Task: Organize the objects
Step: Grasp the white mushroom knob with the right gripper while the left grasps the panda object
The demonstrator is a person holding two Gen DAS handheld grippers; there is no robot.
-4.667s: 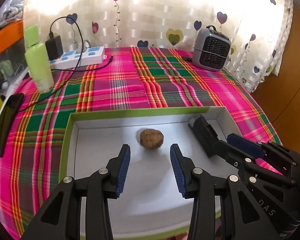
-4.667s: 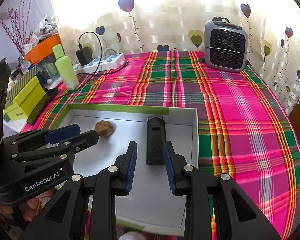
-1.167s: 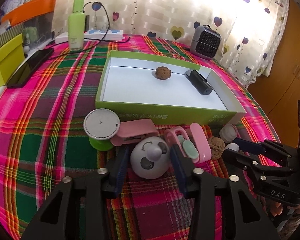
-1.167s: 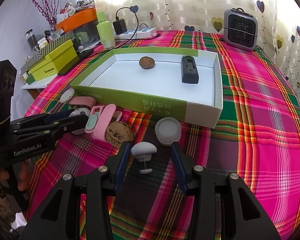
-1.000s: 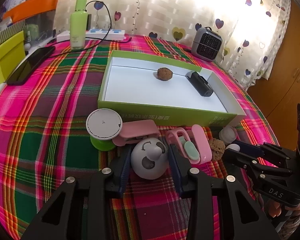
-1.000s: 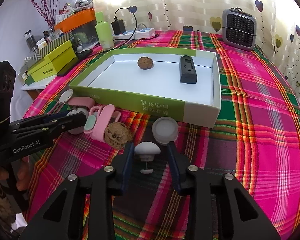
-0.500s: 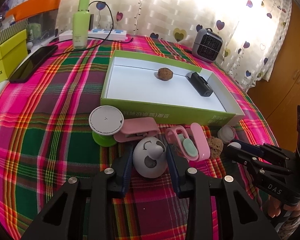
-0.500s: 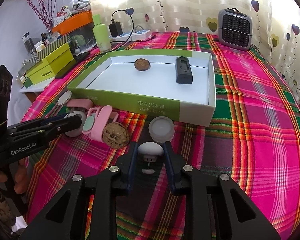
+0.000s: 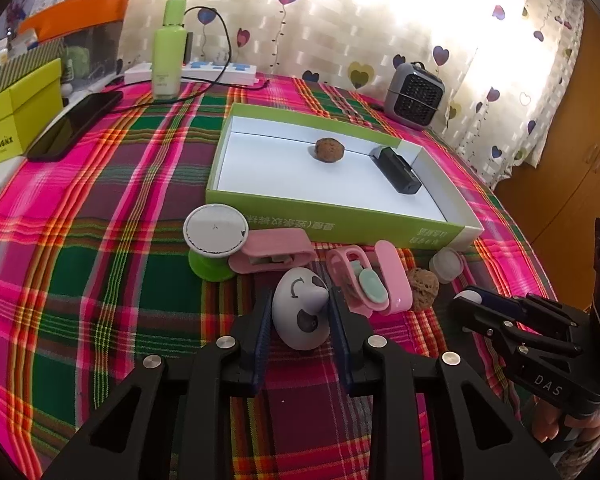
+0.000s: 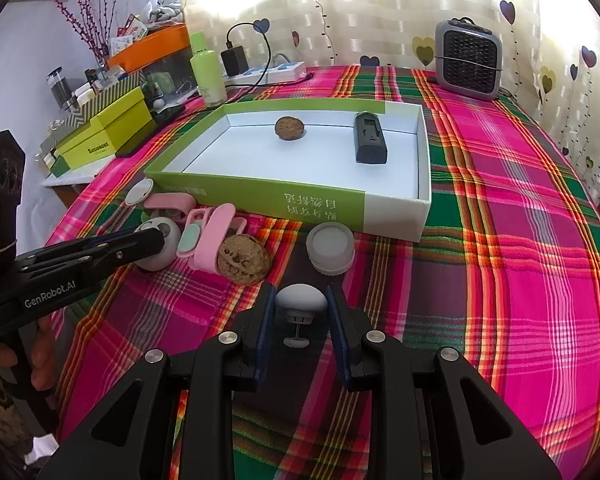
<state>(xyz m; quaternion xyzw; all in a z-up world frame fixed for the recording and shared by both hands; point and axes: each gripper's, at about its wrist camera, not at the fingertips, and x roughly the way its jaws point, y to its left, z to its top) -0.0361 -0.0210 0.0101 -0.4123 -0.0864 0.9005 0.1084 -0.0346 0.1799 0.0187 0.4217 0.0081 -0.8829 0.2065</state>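
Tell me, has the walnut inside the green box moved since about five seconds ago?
No. The walnut lies near the far wall of the green box, left of the black device, as before. Only the cameras pulled back.

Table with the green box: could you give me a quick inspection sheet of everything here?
Surface: plaid cloth.
Job's things: green box holds walnut and black block; second walnut, pink cases, white cap lie outside.
Clutter: green bottle, phone.
Grippers: left tool closing around grey egg-shaped timer; right tool clamps white mushroom-shaped piece.
Cables: black lead into power strip.
Surroundings: heart curtain, small heater.
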